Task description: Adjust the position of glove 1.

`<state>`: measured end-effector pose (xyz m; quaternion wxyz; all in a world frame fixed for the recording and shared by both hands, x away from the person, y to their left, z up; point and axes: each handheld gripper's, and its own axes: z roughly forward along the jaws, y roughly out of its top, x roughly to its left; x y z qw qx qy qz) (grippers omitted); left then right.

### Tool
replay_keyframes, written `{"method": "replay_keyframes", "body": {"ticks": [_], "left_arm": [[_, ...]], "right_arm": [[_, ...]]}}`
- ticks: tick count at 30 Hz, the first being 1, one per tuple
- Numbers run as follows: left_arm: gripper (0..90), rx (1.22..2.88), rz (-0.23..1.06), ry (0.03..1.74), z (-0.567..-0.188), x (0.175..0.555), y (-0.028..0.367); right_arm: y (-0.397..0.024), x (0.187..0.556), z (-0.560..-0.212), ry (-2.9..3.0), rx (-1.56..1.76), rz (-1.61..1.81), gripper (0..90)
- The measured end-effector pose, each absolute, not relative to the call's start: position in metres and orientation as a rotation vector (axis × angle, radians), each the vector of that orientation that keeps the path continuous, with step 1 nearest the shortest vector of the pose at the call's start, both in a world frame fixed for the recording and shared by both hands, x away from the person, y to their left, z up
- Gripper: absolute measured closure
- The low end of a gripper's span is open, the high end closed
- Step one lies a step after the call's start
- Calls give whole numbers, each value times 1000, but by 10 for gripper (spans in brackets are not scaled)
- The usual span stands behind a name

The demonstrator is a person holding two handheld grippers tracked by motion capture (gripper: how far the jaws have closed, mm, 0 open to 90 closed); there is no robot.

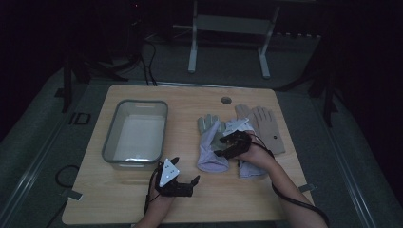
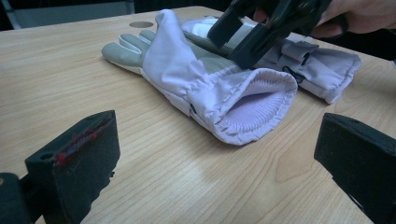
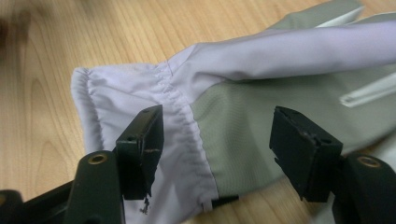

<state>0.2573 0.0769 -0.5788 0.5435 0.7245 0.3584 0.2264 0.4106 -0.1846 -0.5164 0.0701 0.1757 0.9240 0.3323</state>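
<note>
Hovering just above the lavender glove [image 1: 210, 151] near the table's [image 1: 142, 194] centre, right tongs [image 1: 231, 144] spread wide, nothing pinched; pads straddling the gathered wrist seam in the right gripper view, one pad [image 3: 142, 147] over the lavender cuff, the other over the grey palm fabric. Lying flat, that glove [image 3: 243, 107], cuff toward 6 o'clock, grey fingertips toward 12, opening gaping in the left gripper view [image 2: 219, 88]. Touching it on the 3 o'clock side, a second lavender glove [image 1: 249, 166], partly under the right hand [image 1: 259, 154]. Farther toward 2 o'clock, a beige glove [image 1: 266, 127], fingers pointing to 12. Resting low at 6 o'clock, left tongs [image 1: 183, 179] also wide apart, gripping nothing, aimed at the open cuff. Sitting at 9 o'clock of the gloves, well apart, a clear plastic bin [image 1: 110, 147].
</note>
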Motion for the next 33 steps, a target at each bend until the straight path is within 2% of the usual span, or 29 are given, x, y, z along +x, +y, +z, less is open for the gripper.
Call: {"method": "replay_keyframes", "body": {"ticks": [6, 16, 33], "left_arm": [[4, 1718, 537, 852, -579, 257, 77], [4, 1721, 539, 853, -579, 257, 77], [4, 1722, 541, 854, -579, 257, 76]], "right_arm": [[-201, 405, -499, 2718, 575, 1042, 318], [-237, 403, -479, 2646, 648, 1040, 354], [-293, 404, -485, 2551, 815, 974, 400]]}}
